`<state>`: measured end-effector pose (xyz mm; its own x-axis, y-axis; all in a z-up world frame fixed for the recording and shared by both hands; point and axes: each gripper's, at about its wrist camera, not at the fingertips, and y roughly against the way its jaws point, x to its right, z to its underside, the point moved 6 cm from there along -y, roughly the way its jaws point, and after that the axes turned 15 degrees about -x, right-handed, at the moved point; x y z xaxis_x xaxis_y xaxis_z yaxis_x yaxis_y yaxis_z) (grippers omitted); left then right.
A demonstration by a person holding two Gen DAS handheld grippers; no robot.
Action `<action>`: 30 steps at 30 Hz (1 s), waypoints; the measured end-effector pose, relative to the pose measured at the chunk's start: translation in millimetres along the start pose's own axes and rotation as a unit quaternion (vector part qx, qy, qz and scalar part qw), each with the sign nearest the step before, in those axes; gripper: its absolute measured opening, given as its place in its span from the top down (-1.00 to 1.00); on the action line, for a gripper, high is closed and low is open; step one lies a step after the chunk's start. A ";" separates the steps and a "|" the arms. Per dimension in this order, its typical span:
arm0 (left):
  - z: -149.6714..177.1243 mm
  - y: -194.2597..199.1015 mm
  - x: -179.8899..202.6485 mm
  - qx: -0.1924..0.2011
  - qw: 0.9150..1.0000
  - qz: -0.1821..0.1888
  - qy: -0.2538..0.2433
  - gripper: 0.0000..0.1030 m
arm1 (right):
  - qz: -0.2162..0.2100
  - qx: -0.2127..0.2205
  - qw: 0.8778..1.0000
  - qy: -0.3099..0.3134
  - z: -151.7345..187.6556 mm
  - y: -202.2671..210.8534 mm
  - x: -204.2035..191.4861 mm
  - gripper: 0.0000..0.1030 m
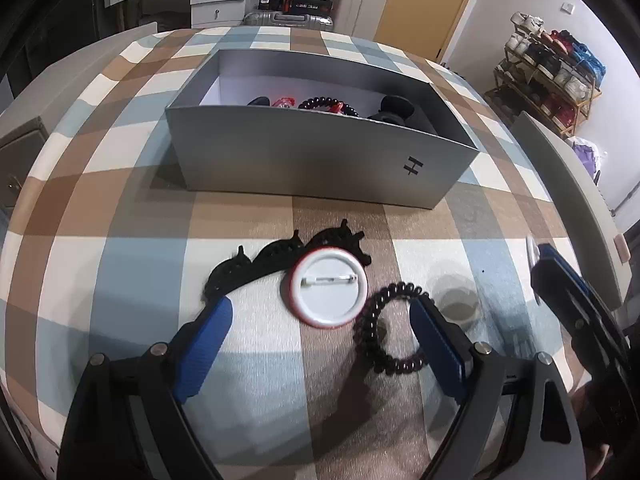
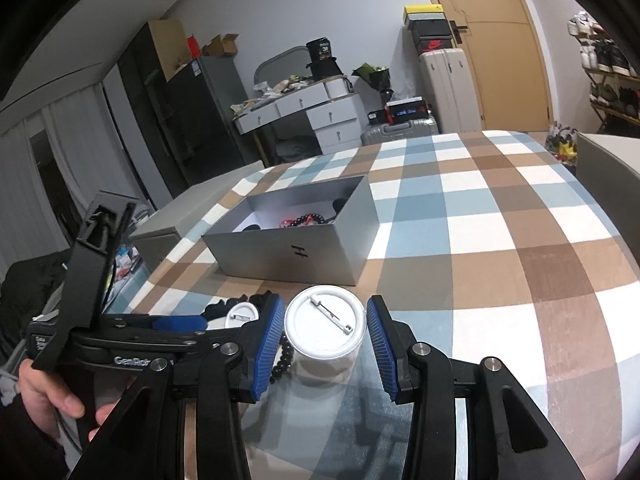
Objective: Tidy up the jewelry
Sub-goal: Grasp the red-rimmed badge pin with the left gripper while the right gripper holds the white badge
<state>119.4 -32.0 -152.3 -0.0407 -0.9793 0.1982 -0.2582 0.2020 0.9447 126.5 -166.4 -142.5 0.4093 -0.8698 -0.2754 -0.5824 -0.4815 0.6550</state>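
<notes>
A grey open box (image 1: 320,152) holds several hair ties and clips. In front of it on the checked cloth lie a black claw clip (image 1: 276,260), a red-rimmed pin badge (image 1: 328,292) face down and a black spiral hair tie (image 1: 384,328). My left gripper (image 1: 320,320) is open just above them, with the badge and hair tie between its fingers. My right gripper (image 2: 326,332) is shut on a white pin badge (image 2: 325,330), held above the cloth; it also shows at the right edge of the left wrist view (image 1: 534,252). The box (image 2: 296,248) is ahead of it.
The table with the checked cloth (image 2: 480,240) spreads to the right. A chair back (image 1: 576,208) stands at the right edge. Drawers, suitcases and a shoe rack (image 1: 548,68) lie beyond the table.
</notes>
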 end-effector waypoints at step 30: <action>-1.5 1.6 -1.0 -0.027 0.999 0.009 -0.022 0.79 | -0.009 0.011 1.000 -0.019 -0.5 5.7 10.0 0.18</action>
<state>120.5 -30.7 -150.6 -0.0868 -0.9747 0.2058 -0.2040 0.2196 0.9540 127.6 -177.8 -141.1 0.3932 -0.8642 -0.3139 -0.5901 -0.4990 0.6347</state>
